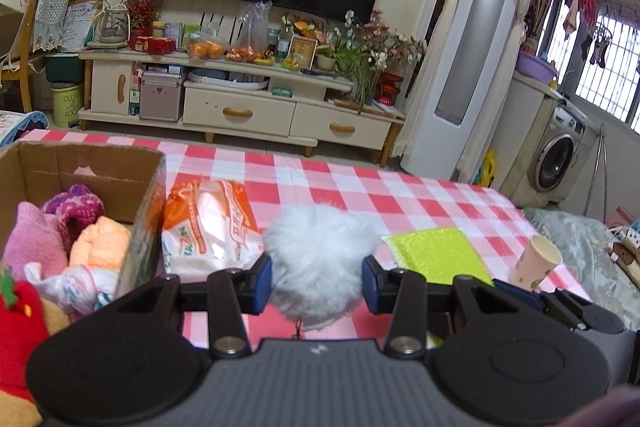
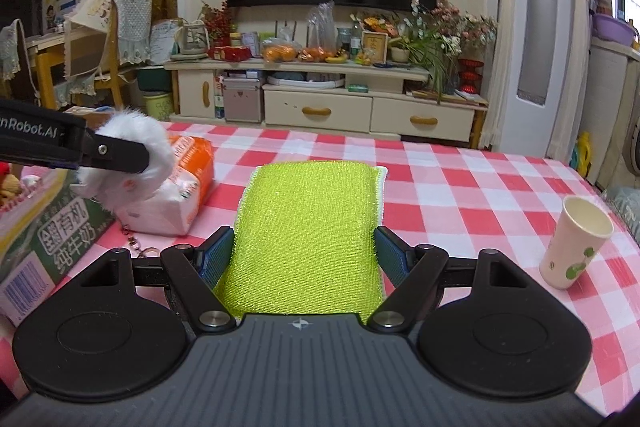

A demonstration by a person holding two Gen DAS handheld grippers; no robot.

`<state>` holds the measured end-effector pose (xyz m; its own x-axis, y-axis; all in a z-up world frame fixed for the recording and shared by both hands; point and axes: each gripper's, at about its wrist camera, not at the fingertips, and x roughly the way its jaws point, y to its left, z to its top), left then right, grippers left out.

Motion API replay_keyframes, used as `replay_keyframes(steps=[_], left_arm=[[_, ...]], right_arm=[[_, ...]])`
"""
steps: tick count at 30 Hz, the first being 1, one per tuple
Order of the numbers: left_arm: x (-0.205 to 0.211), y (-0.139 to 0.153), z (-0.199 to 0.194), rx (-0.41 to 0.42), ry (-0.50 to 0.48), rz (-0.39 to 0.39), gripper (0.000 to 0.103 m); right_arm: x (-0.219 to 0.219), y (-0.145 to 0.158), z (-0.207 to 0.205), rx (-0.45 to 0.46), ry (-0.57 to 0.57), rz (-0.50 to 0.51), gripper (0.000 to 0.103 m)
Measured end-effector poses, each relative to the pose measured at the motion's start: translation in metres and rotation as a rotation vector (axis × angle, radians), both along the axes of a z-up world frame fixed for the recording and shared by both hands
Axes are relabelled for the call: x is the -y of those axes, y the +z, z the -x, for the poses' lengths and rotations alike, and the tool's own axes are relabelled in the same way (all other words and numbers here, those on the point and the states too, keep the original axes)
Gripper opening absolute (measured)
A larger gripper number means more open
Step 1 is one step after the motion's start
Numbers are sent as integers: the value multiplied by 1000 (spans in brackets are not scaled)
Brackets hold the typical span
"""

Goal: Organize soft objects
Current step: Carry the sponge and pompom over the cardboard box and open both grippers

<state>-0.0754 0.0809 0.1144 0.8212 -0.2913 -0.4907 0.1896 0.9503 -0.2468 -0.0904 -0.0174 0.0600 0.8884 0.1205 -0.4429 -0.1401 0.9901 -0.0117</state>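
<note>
Left claw (image 1: 317, 277) gripping white pompom (image 1: 316, 259) beside cardboard box (image 1: 150, 211) | right claw (image 2: 304, 255) clasping green sponge (image 2: 308, 223) above tabletop (image 2: 460, 195) | risk: pompom slipping (fur compressing); sponge clipping paper cup (image 2: 574, 243)

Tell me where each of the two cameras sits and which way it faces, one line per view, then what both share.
Left wrist: on the left gripper, facing the TV stand; its fingers clamp a white pompom beside the cardboard box.
Right wrist: on the right gripper, same heading; its fingers hold a green sponge.
Shared: pompom, sponge, tissue pack, paper cup, checkered tablecloth.
</note>
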Motion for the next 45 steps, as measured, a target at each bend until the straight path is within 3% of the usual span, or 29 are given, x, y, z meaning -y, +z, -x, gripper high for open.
replay_keyframes(steps=[8, 22, 33, 45], left_arm=[[-35, 19, 7, 61, 56, 46, 43], [-118, 33, 6, 116, 285, 109, 43], [-168, 22, -11, 63, 463, 137, 43], [-189, 6, -26, -12, 543, 117, 43]], right_arm=[[-37, 16, 3, 40, 79, 37, 95], [-108, 48, -26, 88, 255, 5, 95], [-164, 55, -53, 89, 408, 18, 95], [-192, 46, -69, 60, 498, 74, 96]])
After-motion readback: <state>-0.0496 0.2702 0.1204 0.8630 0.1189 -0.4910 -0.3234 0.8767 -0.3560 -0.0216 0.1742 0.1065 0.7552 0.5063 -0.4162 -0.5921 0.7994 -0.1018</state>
